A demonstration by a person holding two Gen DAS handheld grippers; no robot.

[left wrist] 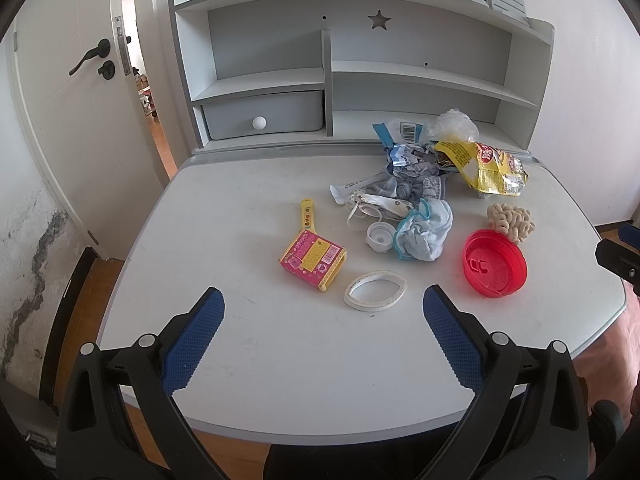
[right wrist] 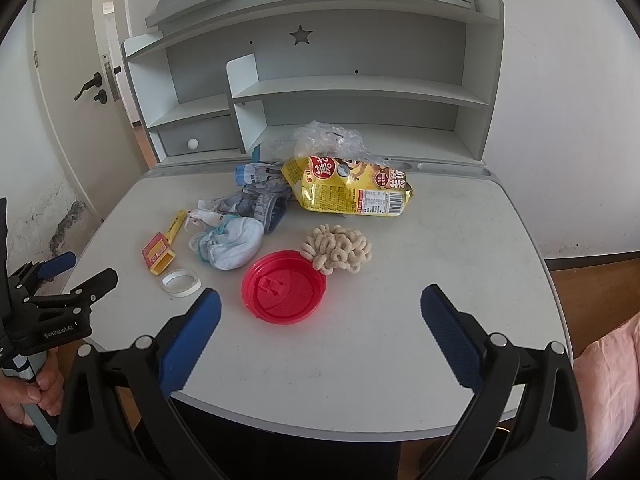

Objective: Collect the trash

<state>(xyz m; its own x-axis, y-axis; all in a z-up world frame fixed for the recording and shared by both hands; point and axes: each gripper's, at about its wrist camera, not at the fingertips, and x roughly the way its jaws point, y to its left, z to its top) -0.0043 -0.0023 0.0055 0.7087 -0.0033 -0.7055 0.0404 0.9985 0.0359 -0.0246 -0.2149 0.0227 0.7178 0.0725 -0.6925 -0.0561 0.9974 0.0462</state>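
With both the left gripper (left wrist: 323, 300) and the right gripper (right wrist: 320, 300) spread empty above the desk (right wrist: 460, 232), start with the nearest trash (red lid (right wrist: 284, 287), tape ring (left wrist: 375, 291)), pinching each by its rim.

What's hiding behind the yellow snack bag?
Behind the yellow bag sits a crumpled clear plastic bag, poking up above it. Its lower part is covered by the yellow bag, so anything beneath or inside it cannot be seen. Further back is the shelf.
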